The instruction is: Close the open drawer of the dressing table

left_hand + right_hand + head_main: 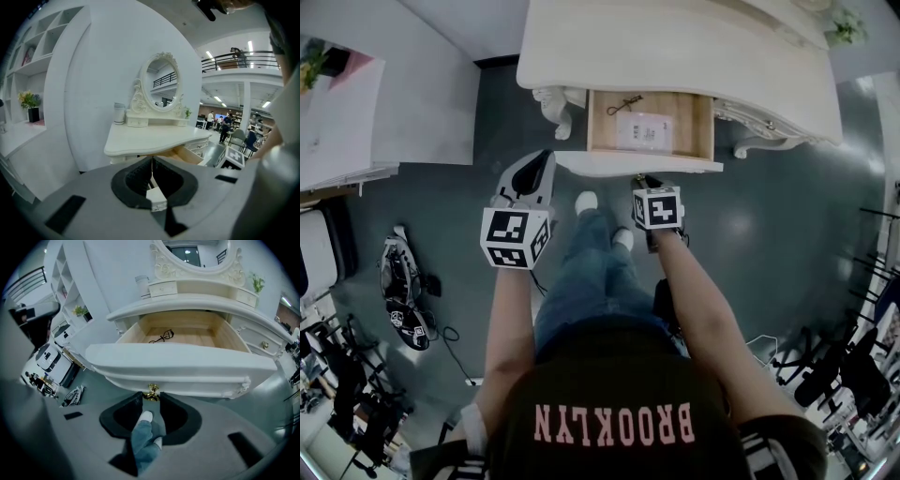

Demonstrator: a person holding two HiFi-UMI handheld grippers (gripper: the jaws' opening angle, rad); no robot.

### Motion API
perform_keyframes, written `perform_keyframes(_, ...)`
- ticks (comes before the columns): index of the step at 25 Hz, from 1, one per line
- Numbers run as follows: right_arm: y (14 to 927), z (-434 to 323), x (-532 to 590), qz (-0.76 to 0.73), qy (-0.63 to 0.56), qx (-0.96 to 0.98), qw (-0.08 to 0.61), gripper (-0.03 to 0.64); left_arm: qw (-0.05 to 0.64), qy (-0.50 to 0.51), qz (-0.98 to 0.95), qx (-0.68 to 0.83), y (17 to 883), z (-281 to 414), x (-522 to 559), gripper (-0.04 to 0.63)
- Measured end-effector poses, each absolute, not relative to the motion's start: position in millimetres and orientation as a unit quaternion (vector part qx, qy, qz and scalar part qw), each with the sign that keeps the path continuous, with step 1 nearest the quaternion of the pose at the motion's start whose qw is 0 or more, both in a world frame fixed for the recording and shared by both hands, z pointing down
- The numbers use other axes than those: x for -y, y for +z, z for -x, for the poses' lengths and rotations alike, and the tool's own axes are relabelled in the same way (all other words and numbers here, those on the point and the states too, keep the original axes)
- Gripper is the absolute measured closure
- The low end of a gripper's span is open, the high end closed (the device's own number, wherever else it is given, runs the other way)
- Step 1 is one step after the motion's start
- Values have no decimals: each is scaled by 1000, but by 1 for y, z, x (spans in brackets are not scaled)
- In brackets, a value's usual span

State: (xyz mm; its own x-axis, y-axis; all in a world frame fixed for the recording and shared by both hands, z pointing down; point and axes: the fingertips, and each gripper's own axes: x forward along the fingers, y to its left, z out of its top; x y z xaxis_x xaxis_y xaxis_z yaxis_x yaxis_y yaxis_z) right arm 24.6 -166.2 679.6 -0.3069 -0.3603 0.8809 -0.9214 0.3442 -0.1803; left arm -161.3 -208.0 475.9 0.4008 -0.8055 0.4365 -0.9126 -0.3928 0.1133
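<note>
The cream dressing table (675, 47) stands ahead with its middle drawer (605, 136) pulled out. Black glasses (623, 105) and a flat white packet (645, 129) lie inside it. My right gripper (643, 180) points down at the drawer front (183, 364). The gold knob (151, 392) sits between its fingertips (142, 401), and the jaws stand slightly apart around it. My left gripper (546, 156) hovers left of the drawer's front corner. Its jaws are shut with nothing in them (151, 166).
The person's feet (586, 202) stand just before the drawer front. A white shelf unit (337, 122) is at the left, with gear on the floor (403, 295) below it. Dark chairs and stands (853, 366) crowd the right. An oval mirror (161, 84) tops the table.
</note>
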Motion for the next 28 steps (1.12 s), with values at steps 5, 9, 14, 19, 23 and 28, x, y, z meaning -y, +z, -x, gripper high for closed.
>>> perform_keyframes(5, 679, -26, 176, -445, 364, 715, 397, 512, 168, 158, -822, 520, 472, 165, 217, 591)
perform_keyframes(9, 679, -26, 183, -450, 366, 709, 401, 511, 167, 157, -823, 519, 468, 170, 228, 591)
perform_keyframes(14, 681, -27, 193, -450, 366, 709, 402, 511, 166, 152, -822, 523, 467, 177, 242, 591)
perform_keyframes(19, 679, -26, 203, -456, 367, 704, 404, 511, 168, 152, -824, 520, 468, 182, 253, 591)
perform_keyframes(23, 680, -25, 211, -456, 365, 703, 406, 511, 168, 148, -823, 523, 468, 188, 263, 591)
perform_keyframes(28, 681, -26, 222, -455, 365, 701, 409, 511, 169, 140, -821, 527, 469, 193, 275, 591)
